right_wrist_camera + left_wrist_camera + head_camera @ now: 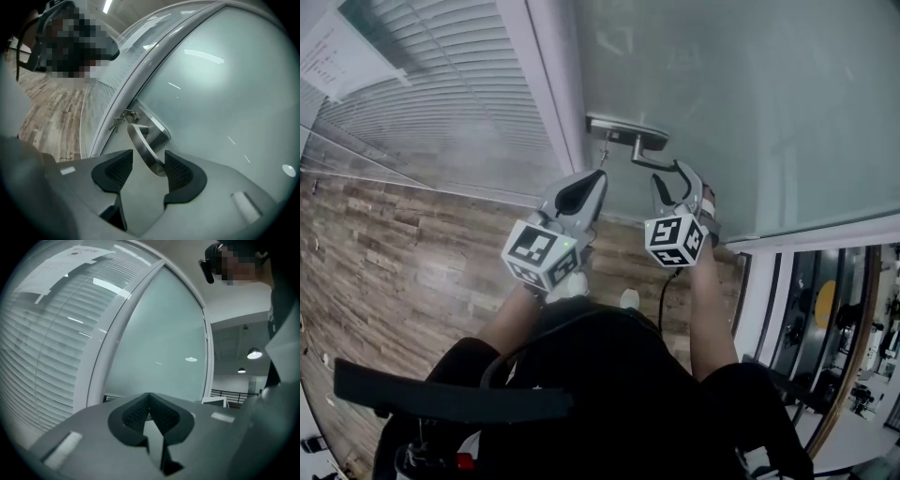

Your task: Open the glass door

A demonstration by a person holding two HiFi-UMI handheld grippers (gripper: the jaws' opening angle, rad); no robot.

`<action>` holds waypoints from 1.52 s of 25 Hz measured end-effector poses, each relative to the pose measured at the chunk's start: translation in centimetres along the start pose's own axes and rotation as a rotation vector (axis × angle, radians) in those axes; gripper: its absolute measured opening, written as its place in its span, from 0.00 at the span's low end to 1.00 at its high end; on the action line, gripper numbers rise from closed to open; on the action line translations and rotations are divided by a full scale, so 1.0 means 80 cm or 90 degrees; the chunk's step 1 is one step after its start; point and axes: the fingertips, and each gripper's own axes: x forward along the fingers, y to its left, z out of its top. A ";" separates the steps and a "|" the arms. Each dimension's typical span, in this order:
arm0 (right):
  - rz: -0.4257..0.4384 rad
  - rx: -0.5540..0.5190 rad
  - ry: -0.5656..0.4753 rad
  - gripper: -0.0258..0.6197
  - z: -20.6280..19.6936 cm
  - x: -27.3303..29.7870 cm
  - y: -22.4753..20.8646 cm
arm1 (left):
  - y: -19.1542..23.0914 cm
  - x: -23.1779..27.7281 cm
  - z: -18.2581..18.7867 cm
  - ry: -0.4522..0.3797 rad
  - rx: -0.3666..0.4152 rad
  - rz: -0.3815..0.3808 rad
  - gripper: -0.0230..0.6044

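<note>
Now: right gripper (148, 157) jaws stand apart, with the free end of the lever handle (142, 143) between them. It sits close against the pad on the view's right and clear of the other; whether it touches that pad is hard to tell. Left gripper (150, 399) jaws are together on nothing, with the glass door (159, 348) ahead of their tips. Judgement: slide the right jaws along until the pads straddle the bar rather than its tip, centre it, close firmly, then press down before pulling, minding the keys (123, 117) beyond the jaws.
</note>
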 end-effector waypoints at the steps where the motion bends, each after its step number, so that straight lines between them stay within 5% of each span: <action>1: -0.008 -0.004 0.004 0.37 -0.001 0.000 -0.001 | 0.000 0.000 0.001 0.001 0.000 -0.004 0.04; 13: -0.144 -0.127 0.041 0.30 -0.004 0.013 -0.009 | 0.001 0.002 0.000 0.021 0.005 -0.038 0.04; 17: -0.140 -0.118 0.061 0.29 -0.005 0.013 -0.010 | 0.001 0.002 0.000 0.022 0.005 -0.046 0.04; 23: -0.114 -0.068 0.081 0.29 -0.008 0.015 -0.007 | 0.007 -0.001 -0.004 0.031 0.003 -0.046 0.04; 29: -0.096 0.073 0.074 0.27 -0.016 0.022 0.004 | 0.020 -0.008 -0.013 0.045 -0.002 -0.038 0.04; 38: -0.052 0.189 0.049 0.24 -0.024 0.041 0.019 | 0.018 -0.005 -0.015 0.043 -0.007 -0.034 0.04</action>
